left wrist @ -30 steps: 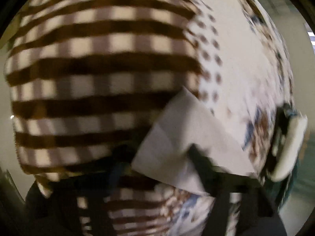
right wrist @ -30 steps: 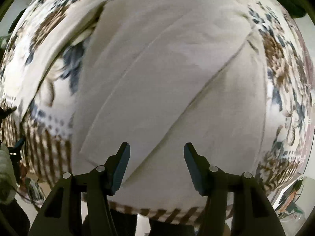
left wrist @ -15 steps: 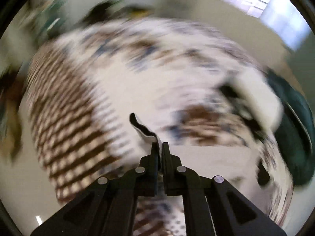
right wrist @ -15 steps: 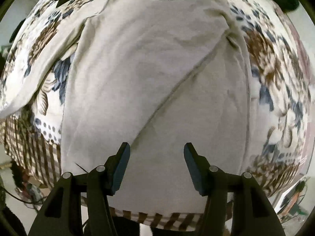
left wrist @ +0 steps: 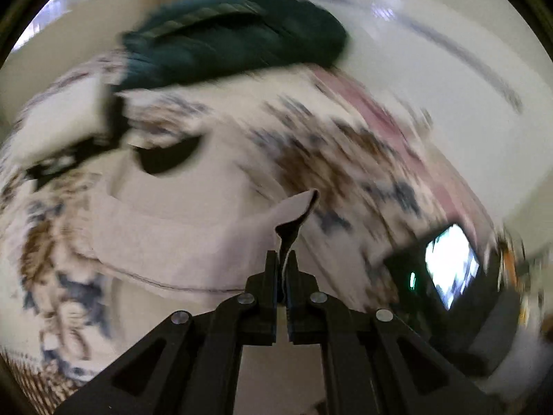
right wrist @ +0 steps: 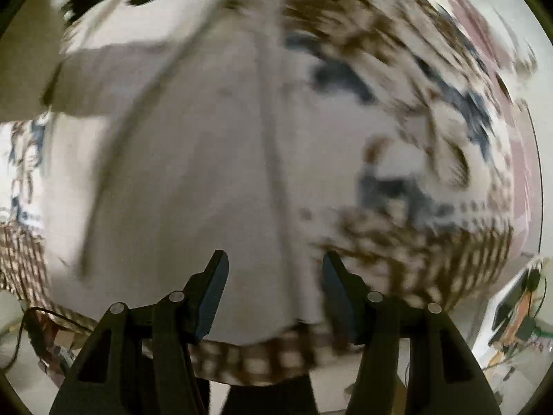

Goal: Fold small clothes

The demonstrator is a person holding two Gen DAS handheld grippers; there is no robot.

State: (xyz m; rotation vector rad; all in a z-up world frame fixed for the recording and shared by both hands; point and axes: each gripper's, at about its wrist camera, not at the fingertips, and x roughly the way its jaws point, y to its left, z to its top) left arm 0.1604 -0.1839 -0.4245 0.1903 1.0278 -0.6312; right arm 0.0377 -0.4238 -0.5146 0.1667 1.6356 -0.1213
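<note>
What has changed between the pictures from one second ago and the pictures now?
The left gripper, then buried against the checked cloth with a grey fabric corner in front, is now shut on a corner of the grey garment and has swung round toward the dark green bundle. The right gripper stays open and empty over the garment, though its view has shifted. The patterned cover stays under it.

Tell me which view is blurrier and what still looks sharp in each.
Both smear with motion. Left wrist: the left gripper and the pinched white shirt edge stay crisp; the patterned cloth streaks. Right wrist: only the open right gripper is sharp.
</note>
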